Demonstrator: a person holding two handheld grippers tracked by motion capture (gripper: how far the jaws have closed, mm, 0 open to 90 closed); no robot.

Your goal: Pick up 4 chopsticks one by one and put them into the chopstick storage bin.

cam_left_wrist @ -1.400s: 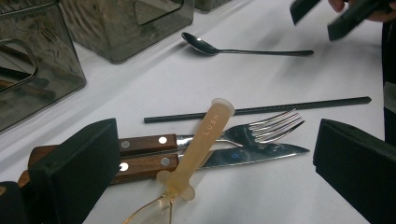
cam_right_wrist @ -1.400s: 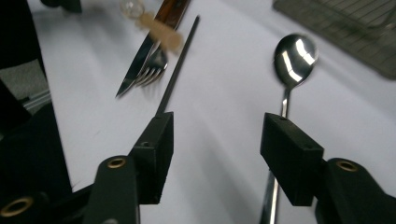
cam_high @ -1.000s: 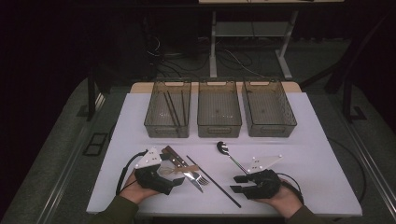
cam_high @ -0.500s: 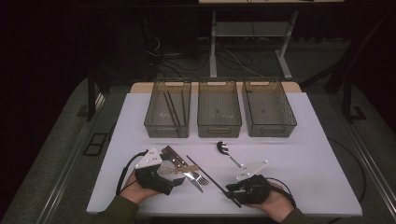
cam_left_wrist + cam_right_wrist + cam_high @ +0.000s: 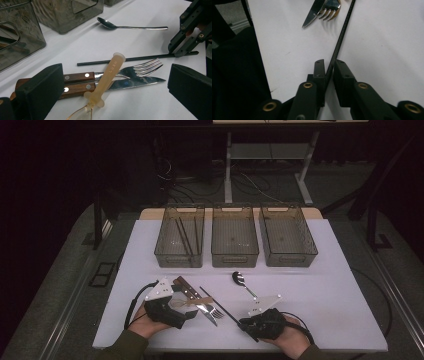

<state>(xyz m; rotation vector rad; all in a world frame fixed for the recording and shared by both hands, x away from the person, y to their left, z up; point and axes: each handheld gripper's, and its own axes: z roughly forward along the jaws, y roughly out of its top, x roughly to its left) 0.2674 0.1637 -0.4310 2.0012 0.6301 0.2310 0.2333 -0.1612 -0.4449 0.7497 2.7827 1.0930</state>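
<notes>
A black chopstick (image 5: 220, 305) lies slanted on the white table (image 5: 320, 290). My right gripper (image 5: 245, 324) is at its near end, and the jaws have just been closing. In the right gripper view the pads (image 5: 319, 72) pinch the chopstick (image 5: 342, 32) between them at the right gripper (image 5: 329, 62). My left gripper (image 5: 192, 312) rests open. Between its wide jaws in the left gripper view lie a wooden-handled fork (image 5: 142, 68), a knife (image 5: 135, 83) and an amber plastic utensil (image 5: 110, 75). A metal spoon (image 5: 239, 279) lies farther back.
Three clear bins stand in a row at the back: the left bin (image 5: 162, 251) holds dark chopsticks (image 5: 184, 237), while the middle bin (image 5: 235, 255) and the right bin (image 5: 290, 257) look bare. Beyond the front table edge (image 5: 230, 351) the surroundings are dark.
My right gripper has moved left and down to the chopstick's near end, and its jaws have closed around it. The left gripper has stayed still.
</notes>
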